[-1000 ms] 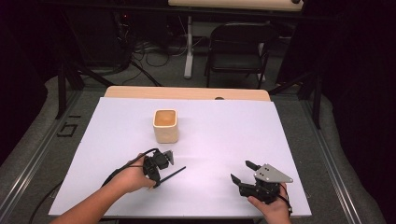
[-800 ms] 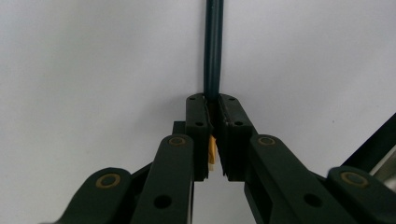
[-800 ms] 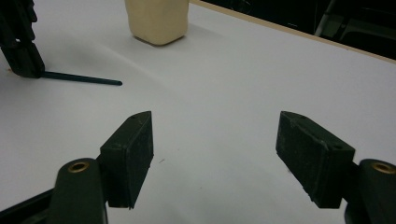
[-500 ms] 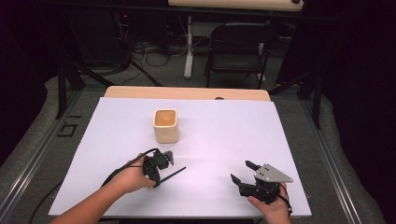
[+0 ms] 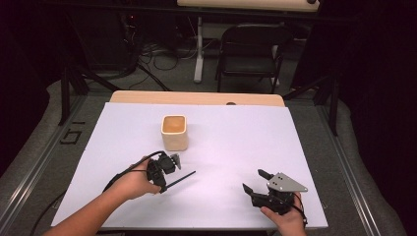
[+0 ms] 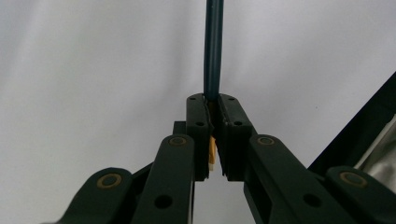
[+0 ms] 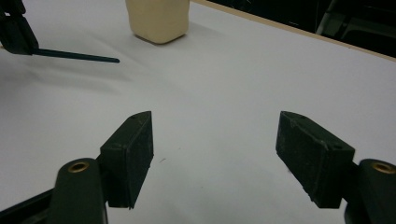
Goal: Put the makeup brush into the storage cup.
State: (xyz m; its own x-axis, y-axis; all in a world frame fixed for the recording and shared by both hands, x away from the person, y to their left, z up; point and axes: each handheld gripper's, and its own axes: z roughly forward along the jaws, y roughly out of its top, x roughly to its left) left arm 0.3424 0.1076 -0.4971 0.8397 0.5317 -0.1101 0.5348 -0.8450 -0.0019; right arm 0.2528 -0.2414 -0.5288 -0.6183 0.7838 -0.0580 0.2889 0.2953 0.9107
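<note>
L gripper (image 5: pixel 162 179) clamps pencil (image 5: pixel 181 179); R gripper (image 5: pixel 255 182) fingers apart.

table (image 5: pixel 295 142) bright, evenly lit | surroundings dark | gripper views soft, slightly blurred

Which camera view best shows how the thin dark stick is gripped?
The left gripper view: the stick sits clamped between the left gripper's shut jaws. The high view shows it small, jutting from that gripper; the right gripper view shows its free length beside the cream cup.

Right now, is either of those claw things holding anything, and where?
The left gripper holds a thin dark stick by one end. The right gripper holds nothing.
</note>
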